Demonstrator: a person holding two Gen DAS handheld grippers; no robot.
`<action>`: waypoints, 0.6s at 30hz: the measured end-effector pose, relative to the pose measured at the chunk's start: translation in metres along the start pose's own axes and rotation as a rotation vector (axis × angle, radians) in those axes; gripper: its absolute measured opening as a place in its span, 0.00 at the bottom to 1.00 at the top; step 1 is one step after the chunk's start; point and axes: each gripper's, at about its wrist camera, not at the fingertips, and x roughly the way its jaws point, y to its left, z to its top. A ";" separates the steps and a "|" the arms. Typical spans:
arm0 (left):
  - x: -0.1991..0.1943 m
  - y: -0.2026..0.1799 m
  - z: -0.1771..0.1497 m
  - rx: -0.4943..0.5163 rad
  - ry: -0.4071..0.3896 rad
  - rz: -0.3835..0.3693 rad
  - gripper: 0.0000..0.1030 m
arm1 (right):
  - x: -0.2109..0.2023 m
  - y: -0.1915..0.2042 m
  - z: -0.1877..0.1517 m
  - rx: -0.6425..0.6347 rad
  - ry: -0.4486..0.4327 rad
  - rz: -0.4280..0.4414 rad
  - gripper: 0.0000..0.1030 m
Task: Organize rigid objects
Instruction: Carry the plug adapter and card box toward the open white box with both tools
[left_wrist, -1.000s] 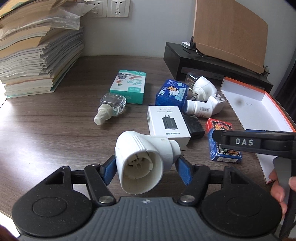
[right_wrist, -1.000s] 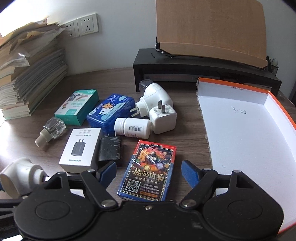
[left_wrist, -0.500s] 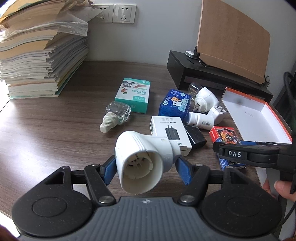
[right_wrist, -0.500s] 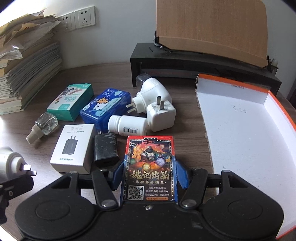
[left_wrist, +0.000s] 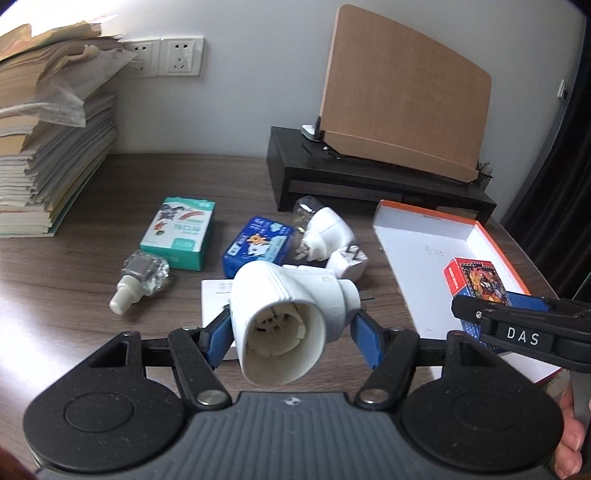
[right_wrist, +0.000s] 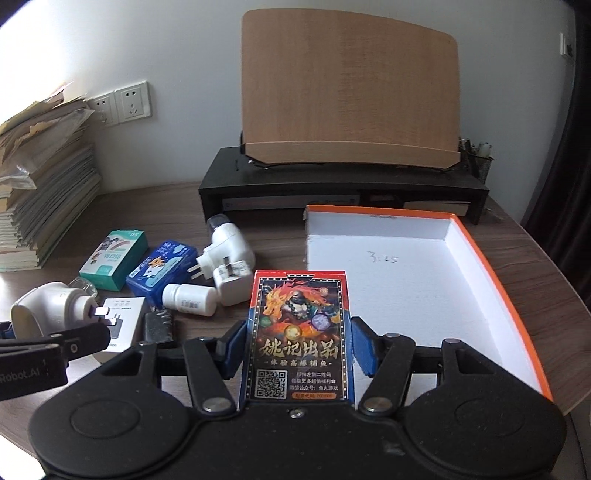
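Note:
My left gripper (left_wrist: 288, 332) is shut on a white plug-in socket adapter (left_wrist: 284, 314), held above the wooden table with its round opening toward the camera. My right gripper (right_wrist: 297, 345) is shut on a card box (right_wrist: 297, 332) with a dragon picture, lifted off the table. In the left wrist view that card box (left_wrist: 476, 282) hangs over the near part of the open white box with orange rim (left_wrist: 443, 218). The same adapter (right_wrist: 48, 306) shows at the left of the right wrist view, and the white box (right_wrist: 480, 251) lies ahead to the right.
On the table lie a green box (left_wrist: 181, 230), a blue box (left_wrist: 256, 245), a clear bottle (left_wrist: 142, 275), a white charger box (right_wrist: 122, 325), a black item (right_wrist: 159, 325), a pill bottle (right_wrist: 188, 299) and two white plugs (right_wrist: 229, 258). Stacked papers (left_wrist: 48, 155) stand left, a black stand (left_wrist: 369, 184) behind.
My right gripper closed on the card box and lifted it toward the white box. My left gripper rose with the adapter still in it.

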 end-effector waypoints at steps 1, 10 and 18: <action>0.002 -0.007 0.002 0.003 0.007 -0.011 0.67 | -0.003 -0.009 0.001 0.006 -0.001 -0.012 0.69; 0.022 -0.084 0.015 0.049 -0.006 -0.095 0.67 | -0.021 -0.094 0.014 0.063 -0.029 -0.066 0.69; 0.040 -0.136 0.021 0.060 -0.016 -0.065 0.67 | -0.009 -0.147 0.017 0.047 -0.045 -0.033 0.69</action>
